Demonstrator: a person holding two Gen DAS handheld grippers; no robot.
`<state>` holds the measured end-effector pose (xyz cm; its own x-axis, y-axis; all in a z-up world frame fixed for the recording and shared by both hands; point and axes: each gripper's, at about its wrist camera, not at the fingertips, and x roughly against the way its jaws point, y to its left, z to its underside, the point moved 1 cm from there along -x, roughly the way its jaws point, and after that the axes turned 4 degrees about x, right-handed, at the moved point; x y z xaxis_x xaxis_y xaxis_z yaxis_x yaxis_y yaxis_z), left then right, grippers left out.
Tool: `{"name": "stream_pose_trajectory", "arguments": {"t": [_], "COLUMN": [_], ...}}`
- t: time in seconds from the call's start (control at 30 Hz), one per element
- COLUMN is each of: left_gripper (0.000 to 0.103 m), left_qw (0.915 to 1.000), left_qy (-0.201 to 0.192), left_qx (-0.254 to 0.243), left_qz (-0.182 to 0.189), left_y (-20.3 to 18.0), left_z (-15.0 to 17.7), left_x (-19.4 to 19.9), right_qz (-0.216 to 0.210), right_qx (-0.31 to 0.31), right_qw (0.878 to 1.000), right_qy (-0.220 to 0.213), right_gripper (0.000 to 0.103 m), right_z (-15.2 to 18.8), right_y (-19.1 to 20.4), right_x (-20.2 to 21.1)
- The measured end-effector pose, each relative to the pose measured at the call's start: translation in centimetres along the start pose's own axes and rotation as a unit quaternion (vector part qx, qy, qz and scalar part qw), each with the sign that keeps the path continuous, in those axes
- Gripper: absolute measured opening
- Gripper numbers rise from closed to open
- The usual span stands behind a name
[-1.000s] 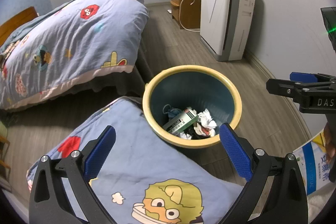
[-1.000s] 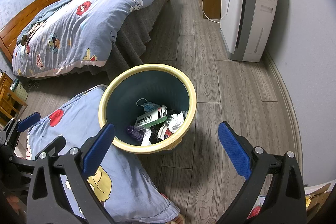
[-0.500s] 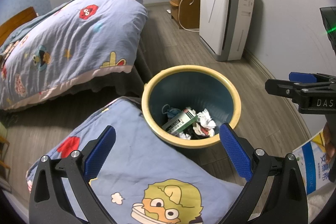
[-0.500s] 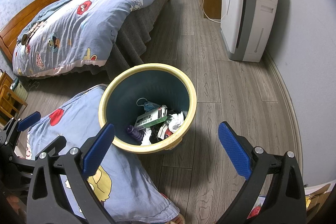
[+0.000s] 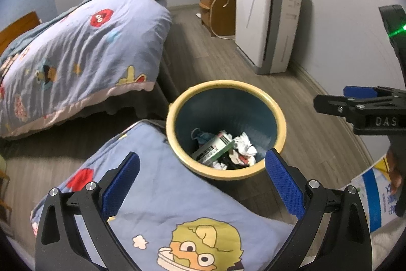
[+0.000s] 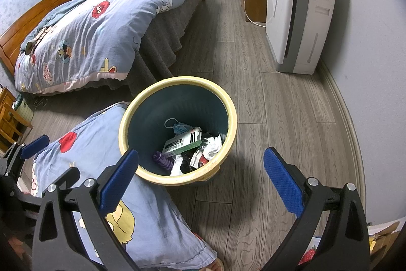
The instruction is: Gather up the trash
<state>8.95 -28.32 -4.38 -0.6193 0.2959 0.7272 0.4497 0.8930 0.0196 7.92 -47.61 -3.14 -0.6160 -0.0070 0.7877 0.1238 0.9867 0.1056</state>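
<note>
A bedroom with grey wood-plank floor (image 6: 291,118) and pale walls: at the left a bed (image 6: 83,37) under a blue cartoon-print quilt, a second patch of the same print cloth (image 5: 162,197) spread low in the foreground, the trash bin (image 6: 229,116) just right of it on the bare floor, and a white air purifier (image 6: 299,17) against the right wall. The bin — dark inside with a yellow rim — touches the cloth's edge and already holds crumpled tissue (image 6: 213,145), a small carton (image 6: 181,142), a face mask (image 6: 179,127) and a purple bottle (image 6: 162,159). The left gripper (image 5: 201,182) hangs over the cloth with its tongs spread wide and empty; the right gripper (image 6: 200,178) hovers above the bin's near rim, also wide and empty. The trash looks light and mostly soft: tissue would crush under a gentle pinch, the carton is best taken across its narrow faces, the bottle may be slick and roll. The bin itself seems stiff plastic, liftable by its rim. At the far right of the left view a blue-and-white packet (image 5: 375,197) lies low — possibly more to collect.
</note>
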Motion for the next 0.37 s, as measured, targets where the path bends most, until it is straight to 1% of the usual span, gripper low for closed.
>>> {"name": "stream_pose_trajectory", "arguments": {"t": [0.2,0.27,0.37], "left_gripper": [0.098,0.098,0.098], "left_qw": [0.9999,0.9999,0.9997], "left_qy": [0.013,0.014,0.019], "left_qx": [0.001,0.005,0.014], "left_qz": [0.004,0.006,-0.005], "left_y": [-0.1,0.3,0.9], "left_z": [0.2,0.4,0.7], "left_x": [0.1,0.3,0.7], "right_qz": [0.010,0.018,0.035], "right_qx": [-0.008,-0.027,-0.068], "right_qw": [1.000,0.999,0.996], "right_qy": [0.006,0.016,0.038], "right_gripper": [0.097,0.097,0.097], "right_z": [0.1,0.1,0.2], "right_y": [0.0,-0.1,-0.4], "right_x": [-0.3,-0.5,-1.1]}}
